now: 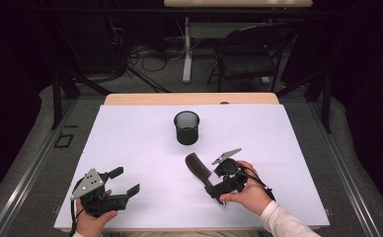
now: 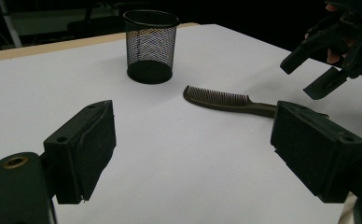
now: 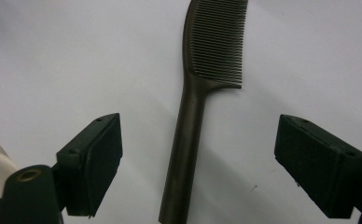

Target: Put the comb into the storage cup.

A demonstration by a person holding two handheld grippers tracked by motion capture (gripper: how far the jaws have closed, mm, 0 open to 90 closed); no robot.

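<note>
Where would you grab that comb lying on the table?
By its handle, from above. The comb lies flat; its handle is a narrow, straight bar that jaws can straddle, while the toothed end is wider and curved. The open right gripper is already lined up over it.

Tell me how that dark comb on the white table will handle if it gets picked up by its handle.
The comb looks like one rigid moulded piece, so it should stay stiff rather than droop. It is thin and lies flat on the table, so it is probably light and won't roll. The smooth, narrow handle might slip or swivel between the right gripper fingers, whose jaws stand open around it.
</note>
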